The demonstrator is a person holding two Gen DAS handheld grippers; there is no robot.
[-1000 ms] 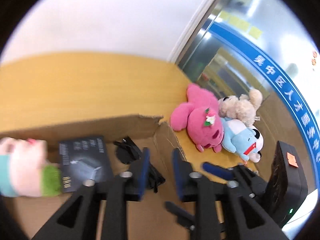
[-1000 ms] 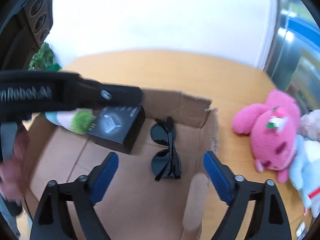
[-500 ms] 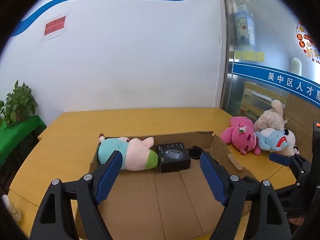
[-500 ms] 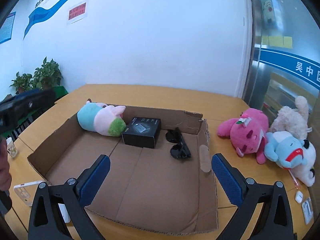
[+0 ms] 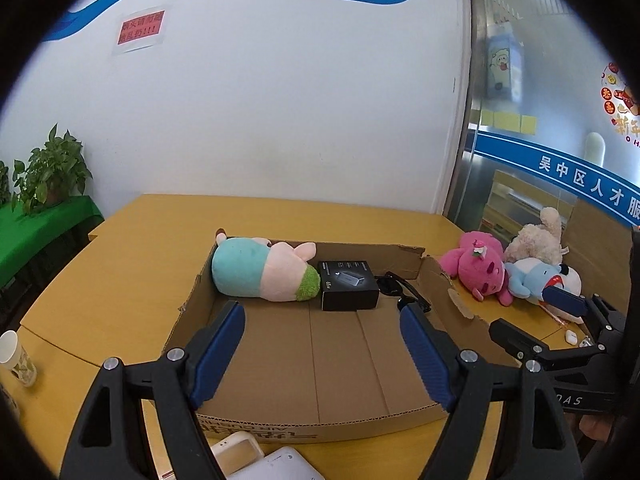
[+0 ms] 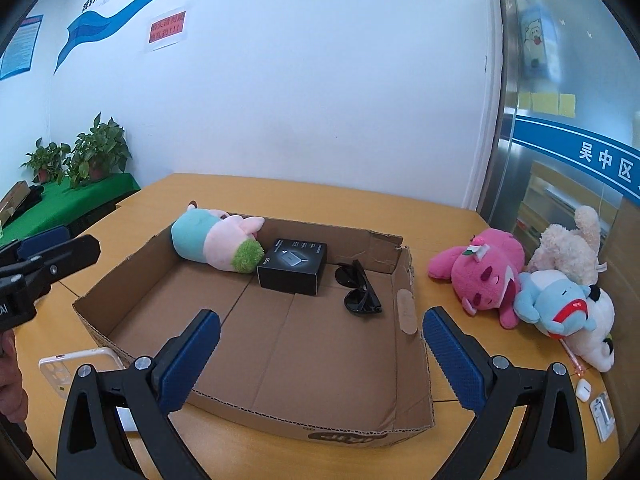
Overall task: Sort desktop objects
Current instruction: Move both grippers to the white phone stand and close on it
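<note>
Left hand-held gripper [image 5: 322, 318] and right hand-held gripper [image 6: 322, 326] gape wide, seemingly empty, angled downward.

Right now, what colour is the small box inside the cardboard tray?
Black, with small pale print on its lid. The small box shows best in the right wrist view.

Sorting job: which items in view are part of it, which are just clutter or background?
Part of the job:
- shallow brown cardboard box
- pink-and-teal plush pig, black carton, black sunglasses, all inside it
- pink plush bear, cream plush, blue plush, on the yellow table

Background:
- potted plants
- red wall notice
- paper cup
</note>
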